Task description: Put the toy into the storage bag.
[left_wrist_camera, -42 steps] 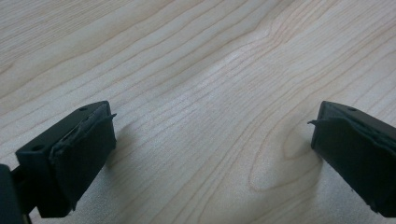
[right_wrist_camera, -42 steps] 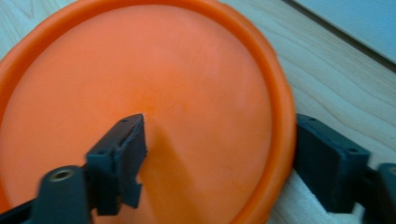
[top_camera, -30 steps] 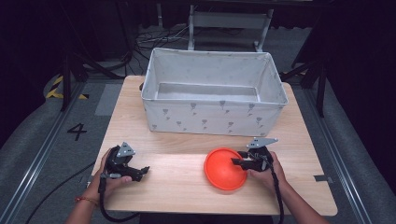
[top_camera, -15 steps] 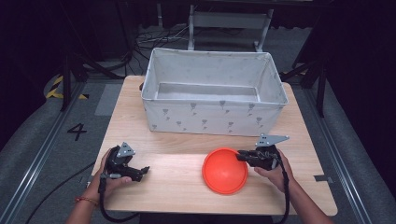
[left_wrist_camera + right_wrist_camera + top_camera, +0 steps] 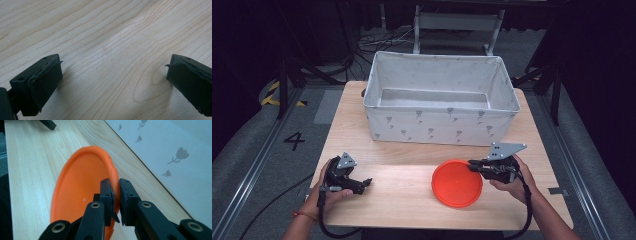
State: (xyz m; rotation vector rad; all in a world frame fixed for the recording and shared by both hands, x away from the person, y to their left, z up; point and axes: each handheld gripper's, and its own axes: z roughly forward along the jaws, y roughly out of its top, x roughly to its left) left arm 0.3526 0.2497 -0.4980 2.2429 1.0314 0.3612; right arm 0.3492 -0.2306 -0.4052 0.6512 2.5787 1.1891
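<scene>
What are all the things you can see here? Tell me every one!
Table: one, light wood, under everything else.
Fabric bin: one, pale grey-white with small grey flower prints, open at the top, on the far half of the table; nothing shows inside.
Plate: one, orange, round, on the near right part of the table, its rim pinched by a gripper.
Number 4: one, black, marked on the grey floor left of the table.
Cables: several, dark, on the floor beyond the bin.
Left gripper: one, black, jaws wide apart, low over bare wood at the near left.
Right gripper: one, black, jaws closed on the plate's right rim.
Hands: two, one holding each gripper.
</scene>
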